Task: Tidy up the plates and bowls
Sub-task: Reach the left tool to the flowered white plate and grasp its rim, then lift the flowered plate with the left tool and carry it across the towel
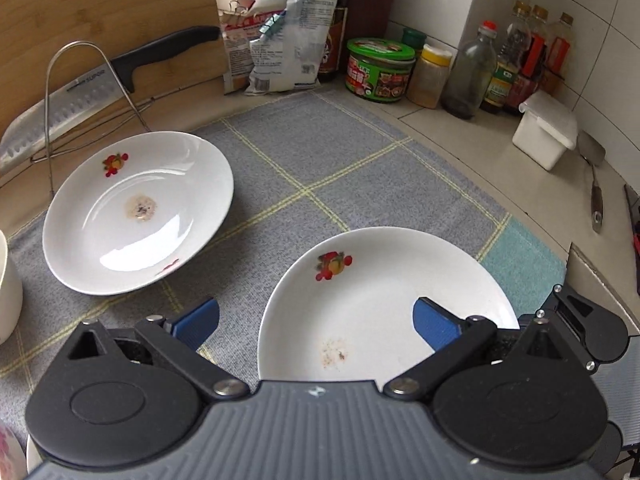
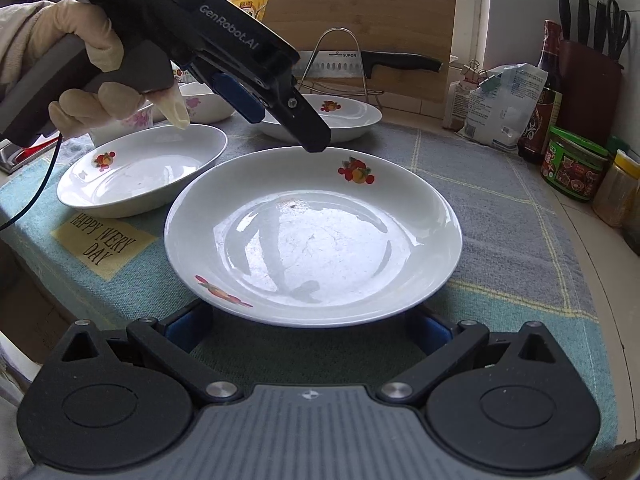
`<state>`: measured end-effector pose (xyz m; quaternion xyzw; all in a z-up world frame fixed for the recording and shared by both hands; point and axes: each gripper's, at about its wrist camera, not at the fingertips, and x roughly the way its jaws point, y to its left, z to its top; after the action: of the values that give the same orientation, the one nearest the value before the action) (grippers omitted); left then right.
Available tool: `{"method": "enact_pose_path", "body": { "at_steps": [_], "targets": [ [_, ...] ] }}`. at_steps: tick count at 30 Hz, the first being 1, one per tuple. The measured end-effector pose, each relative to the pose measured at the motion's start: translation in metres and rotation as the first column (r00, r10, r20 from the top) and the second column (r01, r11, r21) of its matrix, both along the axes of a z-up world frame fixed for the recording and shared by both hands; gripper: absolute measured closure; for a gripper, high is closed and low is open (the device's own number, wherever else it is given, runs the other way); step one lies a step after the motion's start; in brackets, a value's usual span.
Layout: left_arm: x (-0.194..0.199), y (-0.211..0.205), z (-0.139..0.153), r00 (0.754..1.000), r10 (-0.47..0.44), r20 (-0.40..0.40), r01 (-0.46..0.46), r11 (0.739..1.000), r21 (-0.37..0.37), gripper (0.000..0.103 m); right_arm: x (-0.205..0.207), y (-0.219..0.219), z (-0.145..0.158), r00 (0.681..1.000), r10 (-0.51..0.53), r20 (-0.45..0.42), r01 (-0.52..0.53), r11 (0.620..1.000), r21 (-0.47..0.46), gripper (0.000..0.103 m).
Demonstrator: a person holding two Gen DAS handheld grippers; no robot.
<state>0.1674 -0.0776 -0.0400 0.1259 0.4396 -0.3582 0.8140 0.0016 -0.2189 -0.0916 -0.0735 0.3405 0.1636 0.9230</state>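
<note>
Several white plates with fruit prints lie on a grey checked cloth [image 2: 492, 208]. My right gripper [image 2: 310, 330] is open at the near rim of the middle plate [image 2: 312, 232], one finger to each side and nothing held. My left gripper [image 1: 316, 324] is open too and hovers over that plate [image 1: 388, 304], its right pad above the dish. From the right wrist view the left gripper [image 2: 280, 120], held by a gloved hand [image 2: 92, 64], hangs over the plate's far rim. A second plate [image 2: 140, 168] lies to the left. A stained third plate [image 1: 136, 212] lies by the rack.
A wire rack [image 1: 76, 92] with a knife [image 1: 132, 64] leans on a cutting board [image 2: 360, 12] behind the plates. White bowls [image 2: 204, 104] and a flowered cup [image 2: 140, 120] stand at the back left. Bottles [image 1: 516, 56], jars [image 1: 378, 70], bags [image 1: 280, 40] and a white box [image 1: 546, 130] line the wall.
</note>
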Motion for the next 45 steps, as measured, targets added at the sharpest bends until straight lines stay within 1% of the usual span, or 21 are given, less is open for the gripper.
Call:
{"method": "enact_pose_path", "body": {
  "at_steps": [3,7,10,13,15,18,23,28,33,39,45],
  "targets": [
    [0.010,-0.006,-0.009,0.997,-0.043,-0.061,0.045,0.999,0.024,0.001,-0.001,-0.001,-0.001,1.000,-0.007,0.012,0.007,1.000,0.006,0.000],
    [0.018,-0.015,-0.015,0.992,-0.100,-0.079,0.105,0.993,0.055,0.001,-0.001,-0.002,-0.002,1.000,-0.016,0.025,0.016,1.000,0.007,0.000],
    [0.024,-0.019,-0.018,0.984,-0.140,-0.109,0.146,0.988,0.052,0.002,0.002,-0.002,-0.001,1.000,-0.011,0.022,0.010,1.000,0.007,0.000],
    [0.029,-0.024,-0.022,0.976,-0.175,-0.128,0.185,0.980,0.071,0.005,0.002,-0.002,-0.001,1.000,-0.013,0.022,0.013,1.000,0.007,0.000],
    [0.033,-0.027,-0.025,0.968,-0.195,-0.159,0.208,0.976,0.069,0.012,0.001,-0.002,-0.002,1.000,-0.014,0.024,0.014,1.000,0.007,0.000],
    [0.036,-0.032,-0.026,0.954,-0.229,-0.192,0.246,0.967,0.070,0.016,0.002,-0.002,-0.001,1.000,-0.014,0.020,0.014,1.000,0.005,0.000],
    [0.037,-0.036,-0.025,0.939,-0.273,-0.206,0.296,0.951,0.086,0.018,0.003,-0.002,-0.001,1.000,-0.012,0.016,0.012,1.000,0.004,0.000],
    [0.039,-0.041,-0.025,0.925,-0.307,-0.226,0.335,0.937,0.100,0.025,0.005,-0.002,0.000,1.000,-0.007,0.006,0.007,1.000,0.002,0.000],
    [0.041,-0.043,-0.025,0.914,-0.328,-0.238,0.362,0.925,0.116,0.027,0.009,-0.001,0.001,1.000,-0.002,-0.013,0.002,1.000,-0.005,0.000],
    [0.041,-0.044,-0.025,0.908,-0.341,-0.243,0.376,0.919,0.119,0.027,0.012,0.002,0.004,0.999,0.010,-0.031,-0.011,0.999,-0.030,0.000],
    [0.041,-0.043,-0.025,0.909,-0.338,-0.244,0.373,0.921,0.116,0.028,0.016,0.003,0.007,0.998,0.009,-0.061,-0.012,0.999,-0.037,0.000]
  ]
}}
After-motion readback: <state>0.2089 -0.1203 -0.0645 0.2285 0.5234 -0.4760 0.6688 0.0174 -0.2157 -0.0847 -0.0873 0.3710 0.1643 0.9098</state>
